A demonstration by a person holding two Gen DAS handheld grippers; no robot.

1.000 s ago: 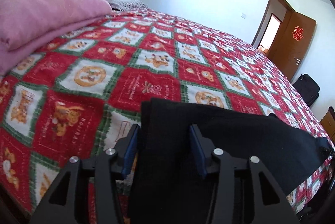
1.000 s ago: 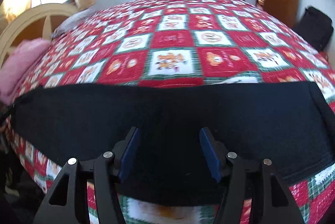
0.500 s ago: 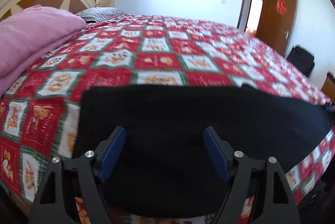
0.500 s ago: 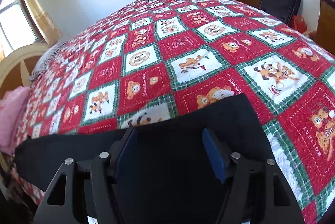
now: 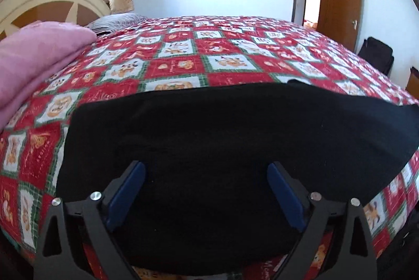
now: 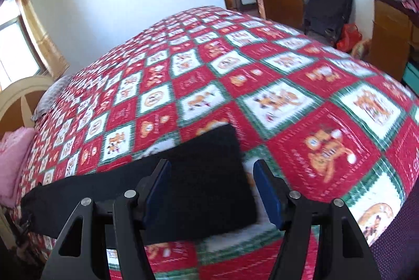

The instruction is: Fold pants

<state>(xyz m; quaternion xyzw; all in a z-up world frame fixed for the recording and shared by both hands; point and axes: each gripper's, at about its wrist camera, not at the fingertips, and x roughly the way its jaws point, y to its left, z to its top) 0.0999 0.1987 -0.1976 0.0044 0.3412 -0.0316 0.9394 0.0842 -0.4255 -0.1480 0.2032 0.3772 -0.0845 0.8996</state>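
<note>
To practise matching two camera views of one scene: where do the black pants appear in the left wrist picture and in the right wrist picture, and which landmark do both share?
Left wrist view: the black pants fill the lower middle, stretching to the right edge, flat on the bedspread.
Right wrist view: the pants run as a band from lower left to centre, one end between the fingers.
Shared landmark: the pink blanket at the left.

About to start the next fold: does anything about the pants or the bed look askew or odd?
Nothing stands out. The black pants lie flat in one long band near the edge of the quilt, with no visible bunching.
</note>
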